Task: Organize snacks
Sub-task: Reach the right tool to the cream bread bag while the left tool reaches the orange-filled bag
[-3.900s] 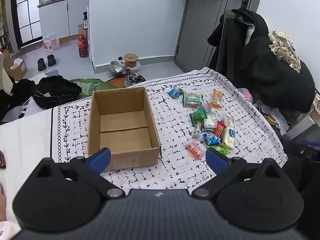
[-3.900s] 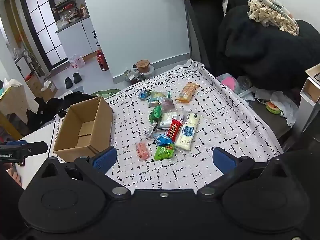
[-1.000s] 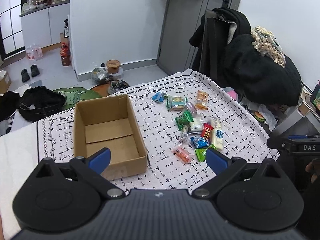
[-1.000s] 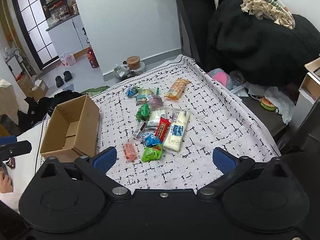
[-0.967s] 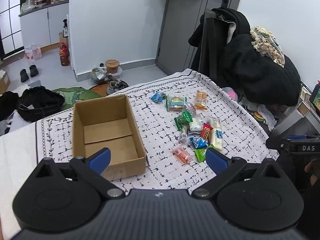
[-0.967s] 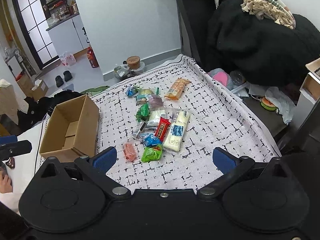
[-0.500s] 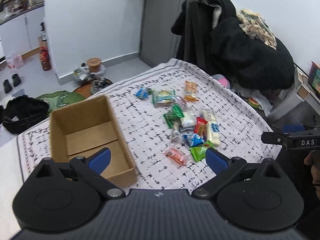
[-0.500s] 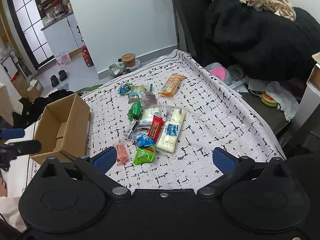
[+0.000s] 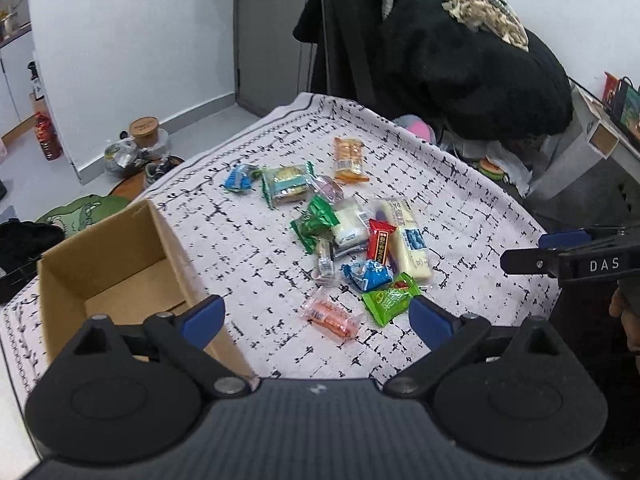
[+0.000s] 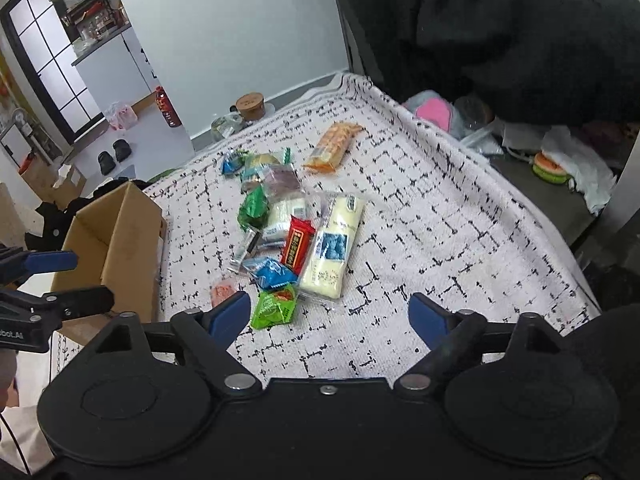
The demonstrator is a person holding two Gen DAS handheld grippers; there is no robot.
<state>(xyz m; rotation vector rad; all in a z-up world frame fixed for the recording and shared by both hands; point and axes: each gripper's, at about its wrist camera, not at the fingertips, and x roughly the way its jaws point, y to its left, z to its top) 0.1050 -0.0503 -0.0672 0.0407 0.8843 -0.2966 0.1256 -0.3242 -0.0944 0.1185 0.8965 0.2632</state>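
Several wrapped snacks lie in a loose pile on the patterned cloth [image 9: 248, 248]: an orange-pink packet [image 9: 331, 317], a green packet [image 9: 390, 299], a blue packet [image 9: 368, 274], a red bar [image 9: 379, 240] and a long white pack [image 9: 406, 236]. An open, empty cardboard box [image 9: 112, 256] stands to their left. My left gripper [image 9: 316, 318] is open and empty, just above the orange-pink packet. My right gripper [image 10: 330, 316] is open and empty, near the green packet [image 10: 274, 308] and the white pack [image 10: 332, 246]. The box shows at left in the right wrist view [image 10: 116, 236].
An orange cracker pack [image 9: 349, 155], a round-biscuit pack [image 9: 288, 184] and a small blue packet [image 9: 237, 178] lie farther back. Black coats [image 9: 460, 60] hang beyond the table's far right. The cloth's edge drops off at right [image 10: 552, 240]. Clutter sits on the floor behind.
Both grippers have moved forward and lower toward the snack pile, so the snacks look larger. The left view has swung right, off the box. Both stay open.
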